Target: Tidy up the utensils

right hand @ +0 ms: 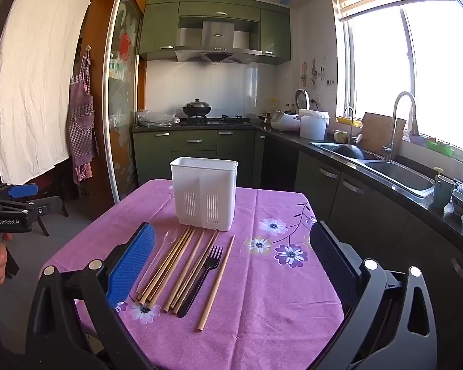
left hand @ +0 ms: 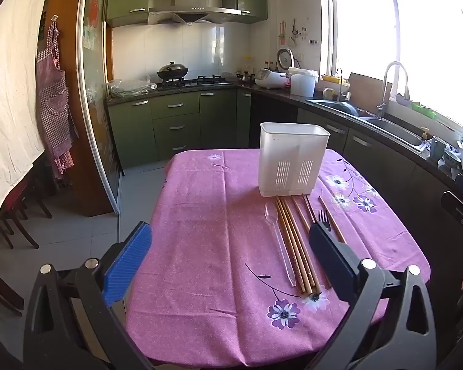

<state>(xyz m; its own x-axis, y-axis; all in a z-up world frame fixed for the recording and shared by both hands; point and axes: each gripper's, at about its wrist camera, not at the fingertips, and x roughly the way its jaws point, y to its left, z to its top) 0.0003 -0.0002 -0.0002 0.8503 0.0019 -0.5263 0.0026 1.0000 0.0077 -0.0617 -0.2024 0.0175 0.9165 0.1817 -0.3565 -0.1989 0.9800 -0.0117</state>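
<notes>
A white slotted utensil holder [left hand: 293, 163] [right hand: 204, 192] stands upright on a table under a pink flowered cloth [left hand: 213, 222] [right hand: 268, 293]. In front of it lie several wooden chopsticks [left hand: 294, 243] [right hand: 173, 265], a clear plastic spoon [left hand: 277, 237] [right hand: 162, 252] and a black plastic fork [right hand: 205, 274] [left hand: 323, 215]. My left gripper [left hand: 230, 252] hovers open over the table's near part, its right finger partly hiding the fork. My right gripper [right hand: 231, 265] is open above the utensils, nothing between its fingers. The left gripper [right hand: 15, 199] also shows at the left edge of the right wrist view, held by a hand.
Green kitchen cabinets [left hand: 176, 123] line the back wall, with a stove and wok [left hand: 173, 72]. A counter with a steel sink [right hand: 395, 175] and tap runs along the right, close to the table. Cups and bowls [right hand: 453, 197] sit by the sink. An apron [left hand: 54, 98] hangs at the left.
</notes>
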